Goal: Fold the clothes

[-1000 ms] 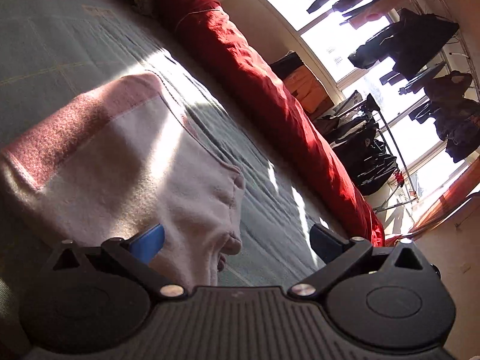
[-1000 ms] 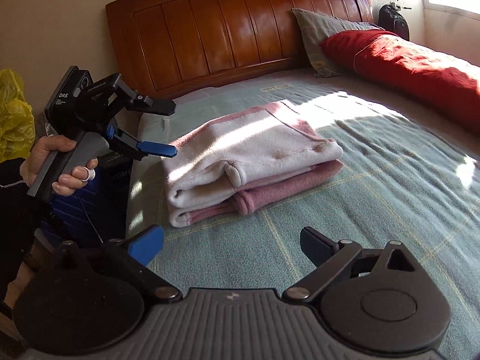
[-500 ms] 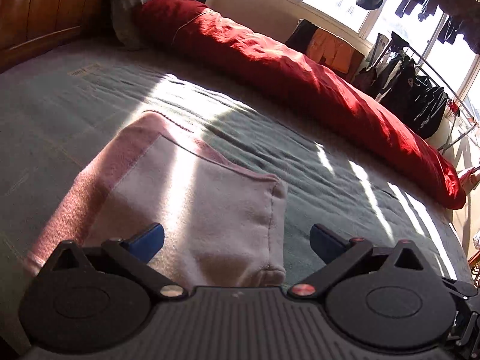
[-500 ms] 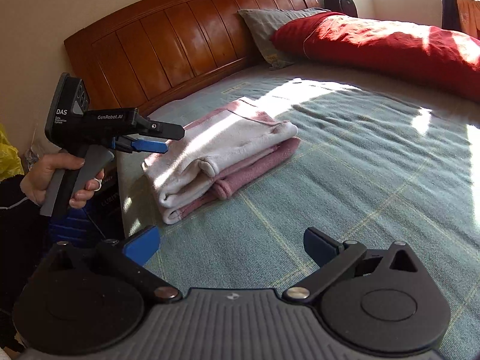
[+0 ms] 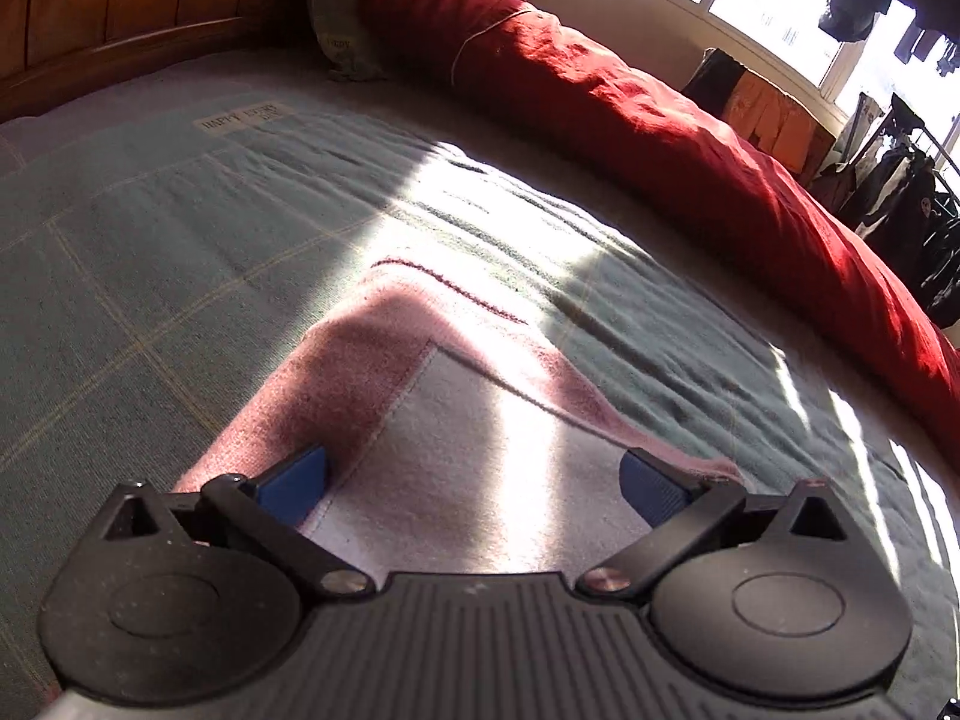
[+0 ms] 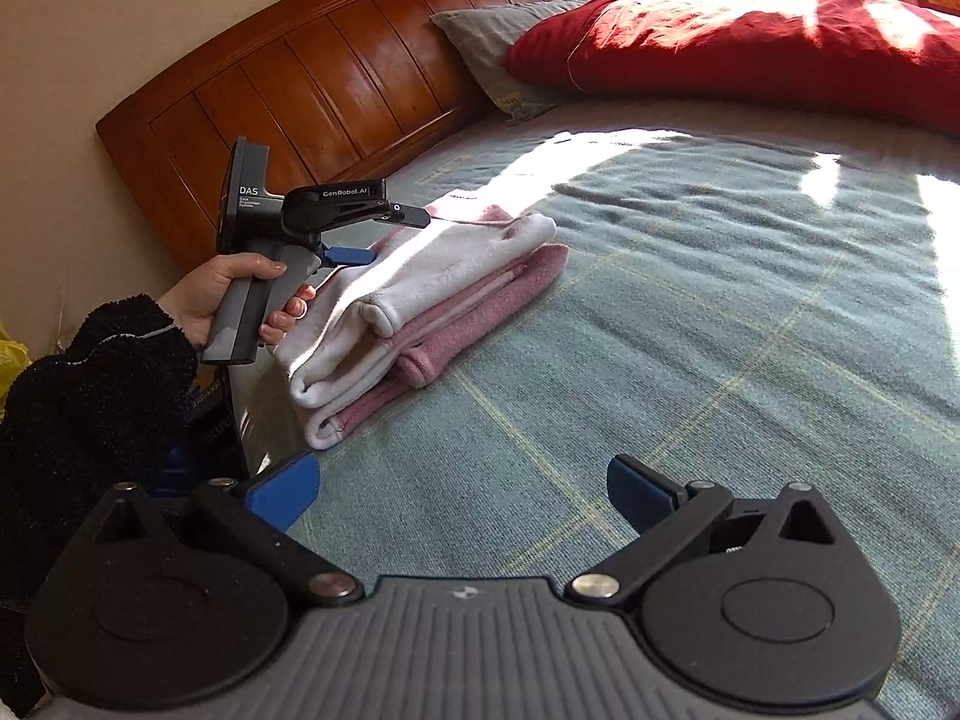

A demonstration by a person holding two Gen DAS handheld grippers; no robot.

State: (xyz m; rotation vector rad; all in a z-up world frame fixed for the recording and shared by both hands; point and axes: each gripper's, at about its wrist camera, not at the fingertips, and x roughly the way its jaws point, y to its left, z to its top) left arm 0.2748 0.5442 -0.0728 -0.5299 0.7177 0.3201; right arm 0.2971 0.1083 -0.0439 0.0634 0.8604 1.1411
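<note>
A folded pink and white fleece garment (image 6: 420, 306) lies on the green bedspread (image 6: 690, 330) near the bed's left edge. In the left wrist view the same garment (image 5: 456, 456) fills the space just below my left gripper (image 5: 474, 480), which is open with nothing between its fingers. The right wrist view shows that left gripper (image 6: 384, 234) hovering over the garment's near-left end, held by a hand (image 6: 222, 288). My right gripper (image 6: 462, 489) stands open over bare bedspread, in front of the garment and apart from it.
A long red duvet roll (image 6: 750, 54) lies along the far side of the bed, with a grey pillow (image 6: 510, 42) and a wooden headboard (image 6: 336, 90) behind. Dark clothes hang on a rack (image 5: 900, 210) by the window. A black fuzzy sleeve (image 6: 90, 384) is at the left.
My left gripper has levelled out and moved forward over the folded garment. My right gripper has drawn back, so the garment sits further off in its view. Both stay open.
</note>
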